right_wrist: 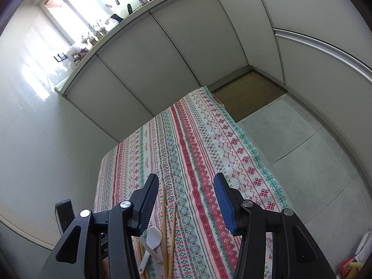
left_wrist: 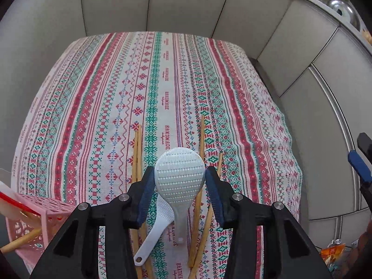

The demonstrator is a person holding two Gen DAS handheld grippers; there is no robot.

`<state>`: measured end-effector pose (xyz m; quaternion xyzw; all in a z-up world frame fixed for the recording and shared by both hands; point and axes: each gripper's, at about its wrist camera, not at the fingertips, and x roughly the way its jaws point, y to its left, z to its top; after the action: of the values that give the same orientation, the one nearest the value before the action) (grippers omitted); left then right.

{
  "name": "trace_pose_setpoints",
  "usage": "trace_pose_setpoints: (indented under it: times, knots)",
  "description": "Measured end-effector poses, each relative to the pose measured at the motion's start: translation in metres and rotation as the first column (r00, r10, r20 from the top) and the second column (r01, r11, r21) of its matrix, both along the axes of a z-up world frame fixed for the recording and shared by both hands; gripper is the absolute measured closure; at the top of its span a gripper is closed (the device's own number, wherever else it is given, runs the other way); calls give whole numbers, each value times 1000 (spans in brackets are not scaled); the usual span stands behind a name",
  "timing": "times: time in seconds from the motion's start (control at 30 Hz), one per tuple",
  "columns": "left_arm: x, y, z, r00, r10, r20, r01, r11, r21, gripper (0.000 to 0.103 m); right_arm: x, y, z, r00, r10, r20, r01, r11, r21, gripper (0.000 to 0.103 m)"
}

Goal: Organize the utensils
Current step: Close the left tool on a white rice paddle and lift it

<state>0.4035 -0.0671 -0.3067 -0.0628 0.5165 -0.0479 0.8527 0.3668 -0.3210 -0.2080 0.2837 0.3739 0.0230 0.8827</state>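
The left tongs (left_wrist: 180, 179) clamp the head of a grey rice paddle (left_wrist: 179, 176), lifted over the tabletop (left_wrist: 93, 107). Just beneath the grey paddle lies a white rice paddle (left_wrist: 153, 232), its handle angled to the near left. Wooden chopsticks (left_wrist: 137, 153) lie on either side of the grey paddle. Left of it stands a pink basket (left_wrist: 48, 211) holding utensils. The right tongs (right_wrist: 186, 200) hang half open and empty over the cloth, right of the paddles.
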Motion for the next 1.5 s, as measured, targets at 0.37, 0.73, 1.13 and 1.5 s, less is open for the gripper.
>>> trace_pose_setpoints:
  times: [0.37, 0.73, 1.13, 1.5]
  knots:
    - [-43, 11, 60, 988, -18, 156, 24, 999, -39, 83, 20, 39, -37, 969, 229, -92, -223, 972, 75, 53]
    - [-42, 19, 40, 997, -38, 68, 40, 999, -33, 85, 21, 61, -45, 957, 255, -135, -259, 966, -8, 56]
    - [-3, -73, 1, 958, -285, 26, 281, 954, 101, 33, 14, -25, -53, 979, -15, -202, 41, 991, 127, 56]
    - [30, -123, -51, 910, -402, -102, 413, 860, 300, 30, 10, -51, -54, 974, -58, -218, 98, 980, 176, 56]
